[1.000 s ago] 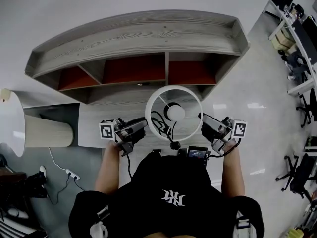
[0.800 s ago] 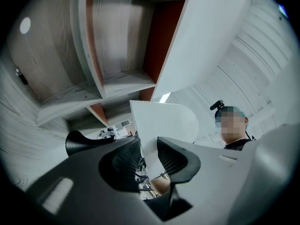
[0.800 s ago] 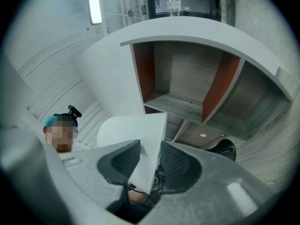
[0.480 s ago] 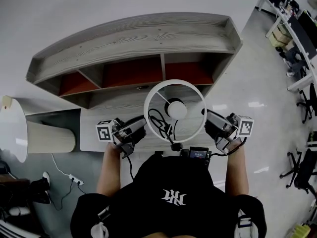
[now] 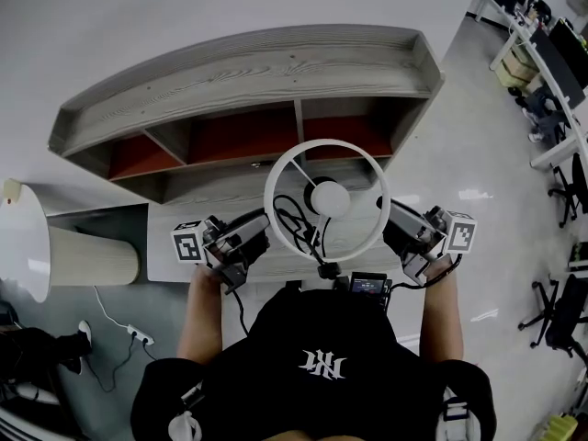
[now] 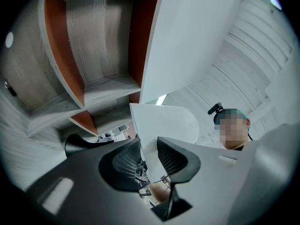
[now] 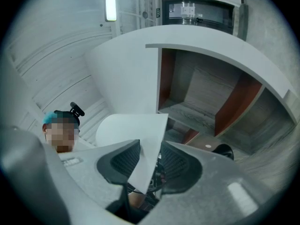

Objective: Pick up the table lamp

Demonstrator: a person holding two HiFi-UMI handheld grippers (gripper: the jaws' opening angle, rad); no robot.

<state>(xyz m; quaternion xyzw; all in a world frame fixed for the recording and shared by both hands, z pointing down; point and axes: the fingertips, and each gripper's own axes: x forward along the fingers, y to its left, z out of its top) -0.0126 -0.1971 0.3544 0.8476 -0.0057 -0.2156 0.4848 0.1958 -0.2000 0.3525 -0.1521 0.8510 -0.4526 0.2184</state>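
Table lamp (image 5: 329,197), clamped at the shade (image 5: 326,145) by both grippers.
Head view: left gripper (image 5: 262,232) at its 9 o'clock, right gripper (image 5: 388,226) at 3, shelf unit (image 5: 248,90) at 12. Only gripper views show pads (image 6: 125,162) pinching shade wall.

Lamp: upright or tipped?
Upright. Head view looks straight down into the lamp, bulb centred in its round shade; left gripper and right gripper clamp opposite sides.
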